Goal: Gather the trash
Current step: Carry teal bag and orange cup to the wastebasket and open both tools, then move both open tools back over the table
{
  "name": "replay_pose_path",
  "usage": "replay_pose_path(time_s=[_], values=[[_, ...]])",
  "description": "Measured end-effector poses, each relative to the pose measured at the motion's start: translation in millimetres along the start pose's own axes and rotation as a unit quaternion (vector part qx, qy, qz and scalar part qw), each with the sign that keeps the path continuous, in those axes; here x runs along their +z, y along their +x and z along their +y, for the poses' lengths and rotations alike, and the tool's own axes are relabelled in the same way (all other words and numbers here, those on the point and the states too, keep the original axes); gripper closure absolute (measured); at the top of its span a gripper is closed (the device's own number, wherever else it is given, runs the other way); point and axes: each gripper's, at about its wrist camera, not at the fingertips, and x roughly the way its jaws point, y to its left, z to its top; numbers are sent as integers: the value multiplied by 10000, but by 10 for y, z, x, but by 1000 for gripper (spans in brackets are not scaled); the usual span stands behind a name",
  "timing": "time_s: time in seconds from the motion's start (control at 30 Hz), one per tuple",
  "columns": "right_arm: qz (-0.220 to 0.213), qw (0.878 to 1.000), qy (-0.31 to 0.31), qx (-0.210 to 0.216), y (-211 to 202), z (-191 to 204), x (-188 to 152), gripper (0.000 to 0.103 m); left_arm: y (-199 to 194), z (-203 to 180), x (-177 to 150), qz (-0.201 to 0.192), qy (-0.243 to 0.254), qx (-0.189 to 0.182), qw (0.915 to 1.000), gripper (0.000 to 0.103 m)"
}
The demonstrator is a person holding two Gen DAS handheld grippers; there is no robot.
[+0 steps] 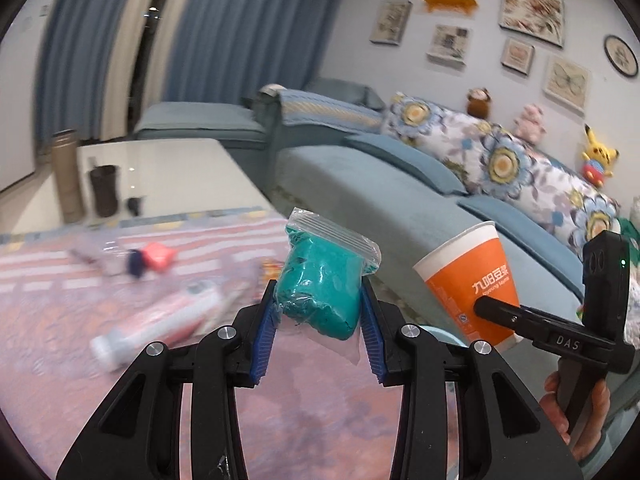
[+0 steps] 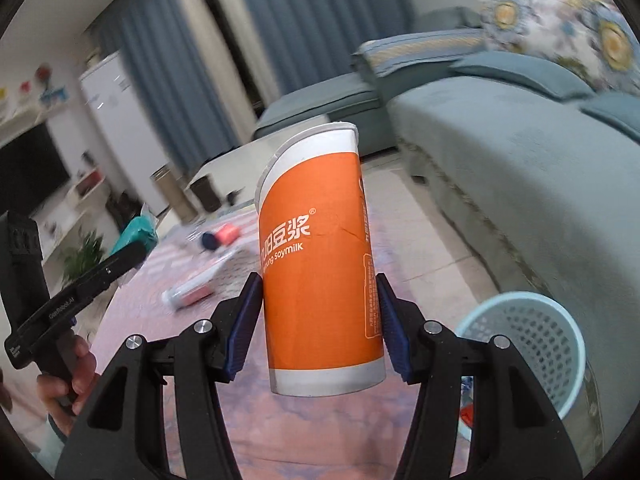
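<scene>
Trash is lifted for the pale blue mesh plastic basket [image 2: 524, 344]: left claw [image 1: 319, 312] pinches the clear bag of teal clay [image 1: 320, 292], right claw [image 2: 320, 320] pinches the orange paper cup [image 2: 320, 264].

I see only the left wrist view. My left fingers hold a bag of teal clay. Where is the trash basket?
Observer: In the right wrist view, a light blue mesh basket stands on the floor, lower right of the right gripper.
Operator: Is the orange cup held firmly?
Observer: Yes, both blue fingers press the orange cup near its base.
Operator: Is the cup damaged?
Observer: Its rim looks squashed oval.
</scene>
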Motion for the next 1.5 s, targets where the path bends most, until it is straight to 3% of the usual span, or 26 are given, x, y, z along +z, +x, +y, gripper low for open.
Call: replay_pose_path(time_s=[0.23, 0.53, 0.7, 0.83, 0.93, 1.0, 1.17, 1.5], values=[[-239, 9970, 415, -600, -181, -671, -89, 50, 664, -613, 20, 326, 473, -277, 9980, 66], [-214, 9833, 963, -1529, -177, -1469, -362, 50, 1474, -1371, -186, 1003, 1121, -767, 9856, 66], [-4, 9734, 1424, -1796, -49, -1832, -614, 50, 1904, -1697, -459, 1628, 1233, -1233, 9711, 66], [190, 9676, 1694, -1861, 13, -1996, -787, 49, 2186, -1854, -731, 2246, 1204, -1754, 9509, 66], [236, 9634, 1735, -2030, 36, -2048, -845, 49, 2300, -1877, -871, 2491, 1106, -1955, 9421, 64], [276, 9623, 1801, -2021, 41, -2095, -867, 49, 2330, -1856, -930, 2539, 1066, -1925, 9419, 48], [252, 9615, 1862, -2006, 24, -2122, -878, 49, 2277, -1775, -929, 2513, 972, -1922, 9436, 43], [169, 9700, 1641, -1788, -13, -1823, -759, 49, 2053, -1607, -777, 2277, 892, -1877, 9513, 43]])
